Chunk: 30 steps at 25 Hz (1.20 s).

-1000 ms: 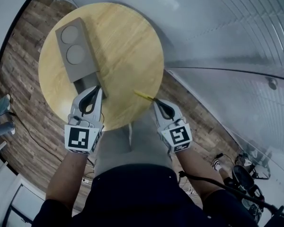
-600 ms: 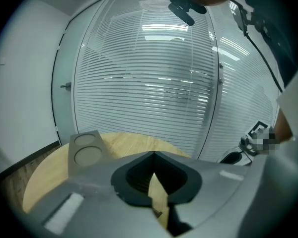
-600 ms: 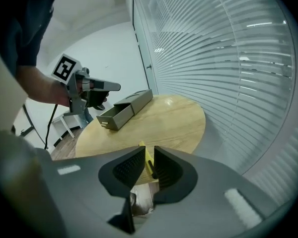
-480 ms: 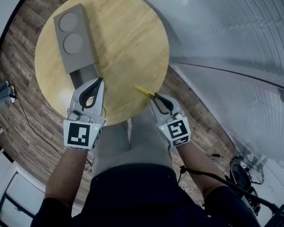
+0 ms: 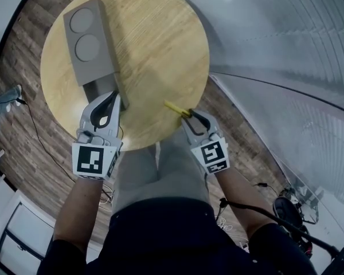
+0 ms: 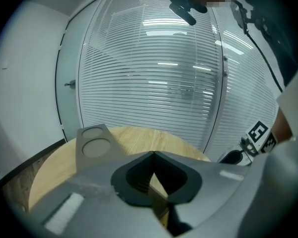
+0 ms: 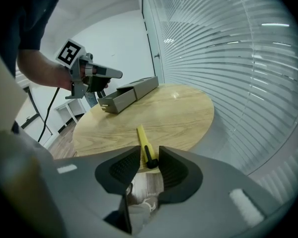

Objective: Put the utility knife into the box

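The right tool (image 5: 190, 116) (image 7: 149, 155) is opening its 2 jaws. The black end of the yellow utility knife (image 5: 176, 108) (image 7: 145, 148) sits between them, but the pads are not squeezing it. The knife lies flat on the counter (image 5: 155, 50) (image 7: 179, 113). It is not in the box (image 5: 89, 41) (image 7: 131, 93). In the head view it is off to the right of the box, well apart from it, and its black end pokes out past the counter's edge.

The left tool (image 5: 115, 95) (image 6: 153, 153) has its 2 jaws shut tight, tip to tip, with nothing between them. It is right at the near end of the box, where a grey tray part sticks out.

The box is long and grey, with 2 round shapes on its top. It lies flat on the round, wooden counter. Under the box and counter there is a brown wood floor (image 5: 28, 125).
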Each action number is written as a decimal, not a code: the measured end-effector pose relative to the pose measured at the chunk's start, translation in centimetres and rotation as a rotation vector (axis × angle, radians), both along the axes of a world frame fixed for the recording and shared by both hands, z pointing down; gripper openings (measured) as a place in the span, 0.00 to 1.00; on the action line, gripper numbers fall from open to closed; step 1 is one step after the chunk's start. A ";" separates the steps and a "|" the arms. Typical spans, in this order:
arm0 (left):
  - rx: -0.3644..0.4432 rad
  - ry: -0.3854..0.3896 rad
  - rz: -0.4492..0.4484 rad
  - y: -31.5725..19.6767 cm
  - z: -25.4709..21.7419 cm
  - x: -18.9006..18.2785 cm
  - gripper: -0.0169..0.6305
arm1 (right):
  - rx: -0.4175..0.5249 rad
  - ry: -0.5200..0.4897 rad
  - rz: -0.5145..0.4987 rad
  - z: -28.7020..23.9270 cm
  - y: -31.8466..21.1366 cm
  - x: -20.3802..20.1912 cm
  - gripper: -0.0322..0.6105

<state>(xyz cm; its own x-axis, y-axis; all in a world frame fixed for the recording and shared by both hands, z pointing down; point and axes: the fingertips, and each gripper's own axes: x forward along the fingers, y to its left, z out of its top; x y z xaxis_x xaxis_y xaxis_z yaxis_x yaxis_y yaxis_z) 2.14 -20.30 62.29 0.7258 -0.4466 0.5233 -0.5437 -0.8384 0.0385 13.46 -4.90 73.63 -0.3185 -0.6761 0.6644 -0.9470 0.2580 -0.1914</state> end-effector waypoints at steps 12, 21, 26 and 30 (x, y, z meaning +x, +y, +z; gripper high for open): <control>0.037 -0.005 0.008 -0.3 -2.3 -0.7 0.04 | -0.006 0.046 0.016 -1.1 -0.7 0.4 0.17; 0.083 0.007 0.044 -0.9 -5.2 -0.4 0.04 | 0.047 0.051 0.062 -5.4 -2.5 0.7 0.16; 0.119 0.010 0.047 -1.9 -6.7 -0.9 0.04 | 0.072 0.049 0.075 -7.4 -3.8 0.5 0.16; 0.137 0.006 0.059 -1.5 -8.5 -2.5 0.04 | 0.085 0.051 0.080 -9.9 -3.4 -0.6 0.16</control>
